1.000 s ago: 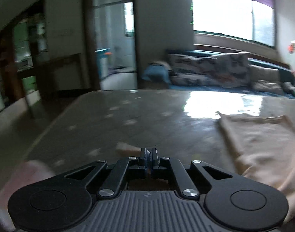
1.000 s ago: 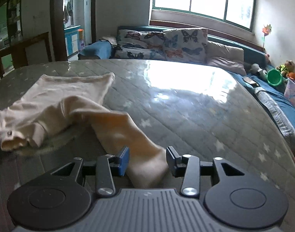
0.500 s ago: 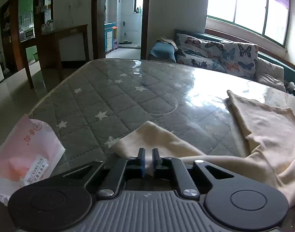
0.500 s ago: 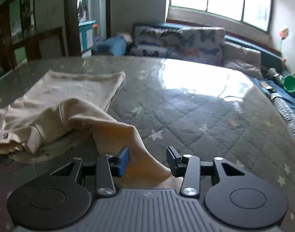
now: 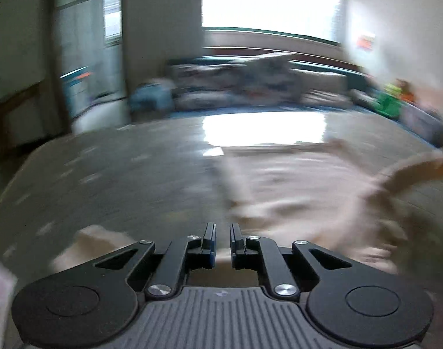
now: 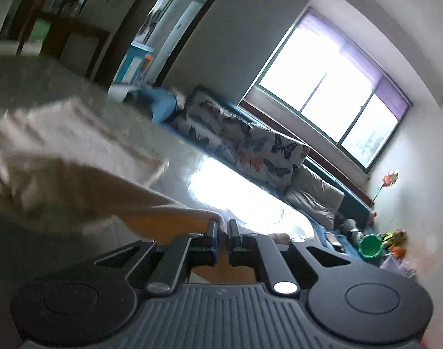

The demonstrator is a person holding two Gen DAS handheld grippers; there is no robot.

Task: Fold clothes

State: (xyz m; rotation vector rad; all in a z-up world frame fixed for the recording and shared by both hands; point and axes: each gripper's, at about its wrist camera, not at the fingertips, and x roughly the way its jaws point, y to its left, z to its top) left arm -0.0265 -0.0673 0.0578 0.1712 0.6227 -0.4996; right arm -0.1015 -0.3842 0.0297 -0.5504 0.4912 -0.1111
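While my right gripper (image 6: 223,232), jaws just closed, pinches a sleeve end of the cream long-sleeved knit garment (image 6: 61,151), that sleeve runs taut up and left from it to the bunched body on the grey star-quilted mattress (image 6: 26,72). My left gripper (image 5: 222,238) is nearly shut on cream cloth; blur hides the contact. In its view the garment (image 5: 294,180) spreads toward the mattress's (image 5: 119,174) right edge, so the fold likely pivots on my right hand.
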